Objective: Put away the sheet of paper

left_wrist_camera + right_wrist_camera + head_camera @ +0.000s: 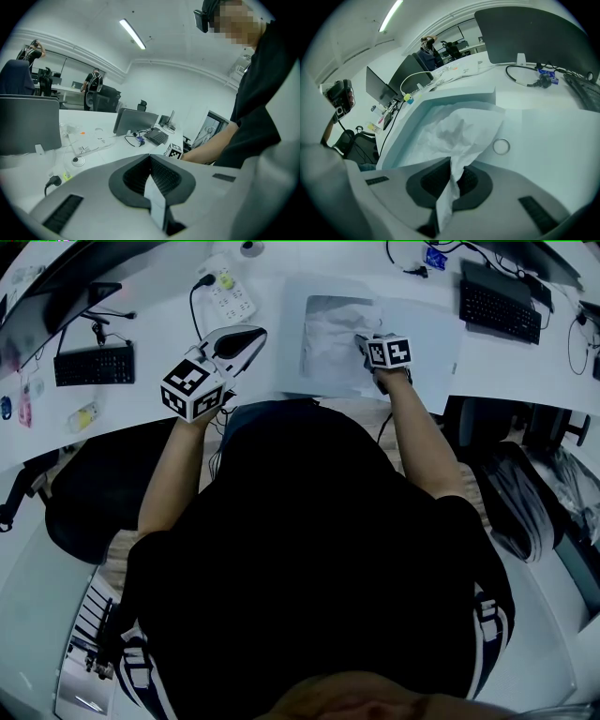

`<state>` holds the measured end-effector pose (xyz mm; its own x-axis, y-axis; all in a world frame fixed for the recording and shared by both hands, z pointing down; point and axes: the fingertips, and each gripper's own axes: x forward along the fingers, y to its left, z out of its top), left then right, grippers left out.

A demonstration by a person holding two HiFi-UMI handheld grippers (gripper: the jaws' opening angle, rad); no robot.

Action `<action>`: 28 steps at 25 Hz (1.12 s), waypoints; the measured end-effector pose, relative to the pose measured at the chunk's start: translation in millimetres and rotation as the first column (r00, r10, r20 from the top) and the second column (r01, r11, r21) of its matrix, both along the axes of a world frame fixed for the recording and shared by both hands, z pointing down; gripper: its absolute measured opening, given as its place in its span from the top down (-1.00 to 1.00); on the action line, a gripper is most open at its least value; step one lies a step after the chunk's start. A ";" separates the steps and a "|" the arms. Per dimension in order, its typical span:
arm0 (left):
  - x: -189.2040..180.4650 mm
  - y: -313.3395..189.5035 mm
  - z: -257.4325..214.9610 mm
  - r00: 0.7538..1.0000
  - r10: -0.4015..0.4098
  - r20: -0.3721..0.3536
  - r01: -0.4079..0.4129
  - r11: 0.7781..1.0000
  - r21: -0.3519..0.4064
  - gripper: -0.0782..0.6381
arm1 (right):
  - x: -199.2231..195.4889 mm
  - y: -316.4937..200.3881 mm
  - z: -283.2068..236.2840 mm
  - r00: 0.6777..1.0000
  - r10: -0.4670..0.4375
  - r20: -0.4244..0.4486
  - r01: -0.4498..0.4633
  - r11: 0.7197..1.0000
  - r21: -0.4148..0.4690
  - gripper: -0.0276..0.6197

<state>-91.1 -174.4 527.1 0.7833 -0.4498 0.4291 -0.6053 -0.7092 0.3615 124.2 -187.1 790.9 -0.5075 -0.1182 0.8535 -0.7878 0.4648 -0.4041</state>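
Right gripper (451, 164): jaws pinching crumpled sheet of paper (461, 124) over open white box (412, 123) | left gripper (150, 158): jaws closed on small white strip (155, 201) | paper likely light, soft, tearable; hold the bunched edge.

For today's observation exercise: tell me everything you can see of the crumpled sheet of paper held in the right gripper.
The sheet of paper is white, thin and creased all over. One bunched part is pinched between the shut jaws of the right gripper, with a narrow tail sticking out behind them. The rest fans out ahead, over a shallow open box on the desk; whether it touches the box cannot be told.
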 end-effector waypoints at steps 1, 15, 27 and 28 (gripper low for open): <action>-3.3 -0.6 0.4 1.000 0.000 -0.002 0.000 1.000 -0.003 0.72 | -4.3 0.5 0.2 1.000 0.006 0.005 -0.006 1.000 -0.009 0.87; -13.2 -1.0 5.8 1.000 0.007 -0.010 -0.007 1.000 -0.013 0.72 | -30.1 8.2 4.8 0.999 0.030 0.044 -0.028 0.999 -0.040 0.87; -15.5 -0.8 5.9 1.000 0.007 -0.011 -0.007 1.000 -0.016 0.72 | -34.2 6.0 3.6 0.997 0.045 0.056 -0.043 0.998 -0.051 0.87; -15.8 -0.8 5.5 1.000 0.006 -0.010 -0.006 1.000 -0.016 0.72 | -34.5 6.0 3.2 0.997 0.045 0.057 -0.042 0.998 -0.052 0.87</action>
<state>-106.9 -175.2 532.6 0.7905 -0.4380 0.4281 -0.5970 -0.7071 0.3790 89.7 -181.1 794.1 -0.5517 -0.0984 0.8282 -0.7813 0.4084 -0.4719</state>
